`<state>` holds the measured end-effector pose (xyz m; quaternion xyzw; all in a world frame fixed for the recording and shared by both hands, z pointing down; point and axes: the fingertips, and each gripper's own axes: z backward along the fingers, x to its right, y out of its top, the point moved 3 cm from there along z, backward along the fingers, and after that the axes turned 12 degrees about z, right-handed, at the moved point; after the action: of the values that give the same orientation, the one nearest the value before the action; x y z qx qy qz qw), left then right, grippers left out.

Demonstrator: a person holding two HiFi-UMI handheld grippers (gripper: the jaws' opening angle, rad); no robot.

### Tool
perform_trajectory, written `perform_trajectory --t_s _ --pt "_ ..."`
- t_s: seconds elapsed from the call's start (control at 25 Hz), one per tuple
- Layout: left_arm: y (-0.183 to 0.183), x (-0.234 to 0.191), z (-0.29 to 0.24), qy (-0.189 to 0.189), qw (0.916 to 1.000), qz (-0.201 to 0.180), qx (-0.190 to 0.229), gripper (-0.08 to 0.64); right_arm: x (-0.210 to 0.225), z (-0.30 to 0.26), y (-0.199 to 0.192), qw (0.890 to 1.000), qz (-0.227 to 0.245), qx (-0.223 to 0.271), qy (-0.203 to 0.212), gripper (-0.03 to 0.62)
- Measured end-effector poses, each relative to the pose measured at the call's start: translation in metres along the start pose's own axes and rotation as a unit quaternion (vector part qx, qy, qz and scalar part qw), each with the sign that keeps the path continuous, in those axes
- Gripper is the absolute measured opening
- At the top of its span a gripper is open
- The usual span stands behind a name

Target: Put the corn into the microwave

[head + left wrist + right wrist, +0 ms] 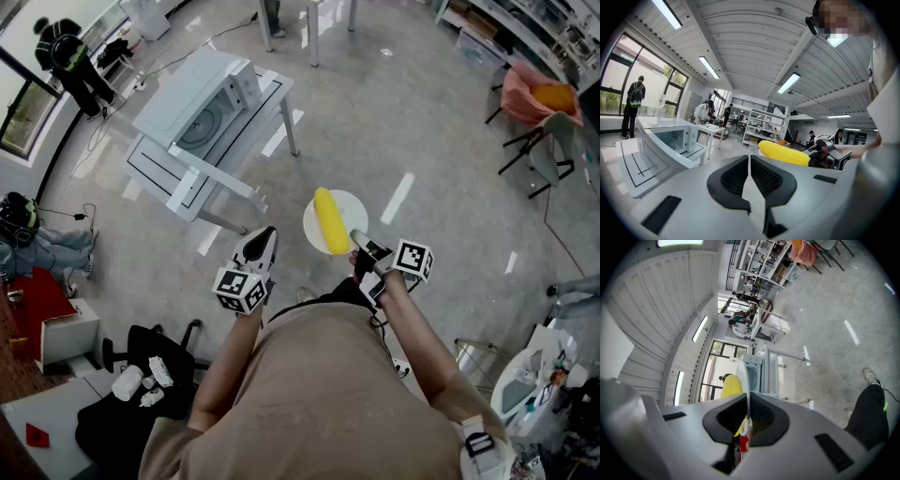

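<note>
A yellow corn cob (328,221) lies on a round white plate (352,203) held out over the floor. My right gripper (360,239) is shut on the plate's near rim. In the right gripper view the plate (745,375) shows edge-on between the pads, with the corn (731,386) to its left. My left gripper (262,238) hangs beside the plate, shut and holding nothing. In the left gripper view the corn (783,153) sits to the right. The white microwave (208,101) stands ahead on the left with its door open, also visible as the microwave (670,138) and the microwave (755,375).
The microwave rests on a white table (184,180) with thin legs. A person in dark clothes (71,56) stands by the window at far left. A chair with pink cloth (531,92) is far right. A black chair (141,389) with small items is near left.
</note>
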<state>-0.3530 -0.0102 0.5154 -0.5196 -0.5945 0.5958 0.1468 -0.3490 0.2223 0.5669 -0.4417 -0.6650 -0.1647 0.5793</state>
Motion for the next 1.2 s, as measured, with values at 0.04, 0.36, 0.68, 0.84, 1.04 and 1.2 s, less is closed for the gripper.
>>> perform_trajectory --t_s 0.04,0.36,0.68,0.84,1.04,1.2 --pt "0.0 -0.001 0.0 0.001 1.0 0.001 0.001 0.005 0.0 0.0 0.001 1.0 0.002 0.0 0.001 0.015" --pt "0.004 0.003 -0.01 0.009 0.9999 0.005 0.01 0.006 0.001 0.002 0.014 1.0 0.012 -0.006 0.005 0.015" --pt "0.007 0.021 -0.036 0.018 0.9998 0.005 0.011 0.006 0.005 0.008 0.041 0.999 -0.002 -0.034 0.038 0.015" --pt "0.01 0.029 -0.05 0.038 0.9989 0.019 0.02 0.005 0.008 0.008 0.059 0.997 0.008 -0.059 0.043 0.015" --pt "0.014 0.046 -0.078 0.061 0.9976 0.02 0.026 0.006 0.013 0.008 0.093 0.995 0.011 -0.089 0.051 0.015" --pt "0.02 0.053 -0.098 0.092 0.9946 0.026 0.041 0.005 0.016 0.0 0.123 0.99 0.026 -0.121 0.063 0.017"
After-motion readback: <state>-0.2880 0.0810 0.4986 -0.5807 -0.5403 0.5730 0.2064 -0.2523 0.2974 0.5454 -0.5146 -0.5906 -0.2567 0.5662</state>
